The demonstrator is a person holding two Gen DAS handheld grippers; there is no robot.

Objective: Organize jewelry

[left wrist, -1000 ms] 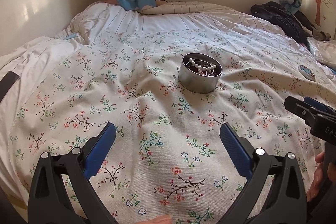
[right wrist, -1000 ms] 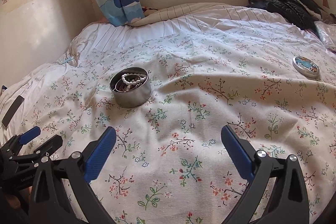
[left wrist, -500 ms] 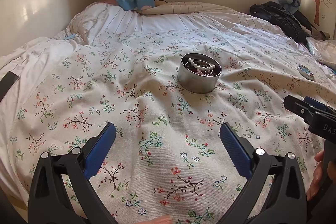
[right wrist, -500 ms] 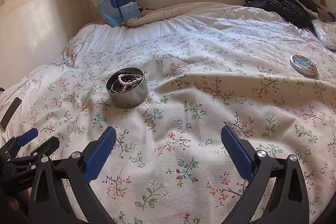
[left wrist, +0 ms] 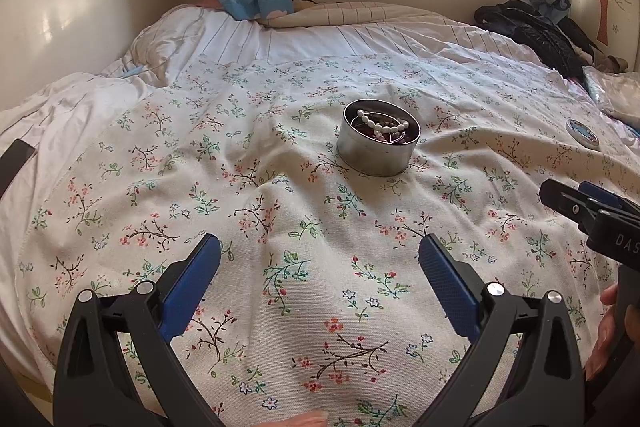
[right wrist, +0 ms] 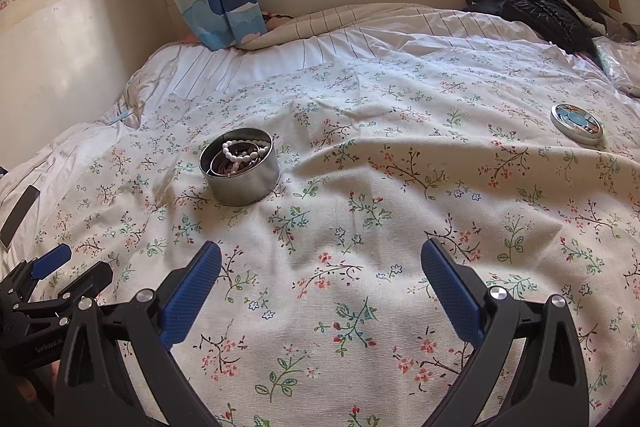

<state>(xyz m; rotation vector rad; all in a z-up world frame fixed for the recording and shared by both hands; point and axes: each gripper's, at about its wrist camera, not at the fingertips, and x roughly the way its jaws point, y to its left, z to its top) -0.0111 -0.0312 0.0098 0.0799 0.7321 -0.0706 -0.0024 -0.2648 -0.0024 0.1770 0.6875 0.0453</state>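
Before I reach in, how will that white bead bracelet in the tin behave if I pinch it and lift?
The white bead bracelet drapes over the other pieces in the round tin, so it will probably hang limp. Its smooth beads may slip between the pads. It lies tangled among darker jewelry, so something could come up with it.

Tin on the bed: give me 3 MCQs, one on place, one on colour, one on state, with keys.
1. Where does the lid lie?
A. on the tin
B. apart from the tin, on the flowered bedspread
C. in the right gripper

2. What colour is the bead string on top in the tin?
A. white
B. green
C. gold

3. How do both grippers stand?
A. shut on beads
B. shut, empty
C. open, empty

Key: B, the lid rests on the bedspread well off to one side of the tin; A, white beads curve across the top; C, left gripper and right gripper show wide gaps holding nothing.
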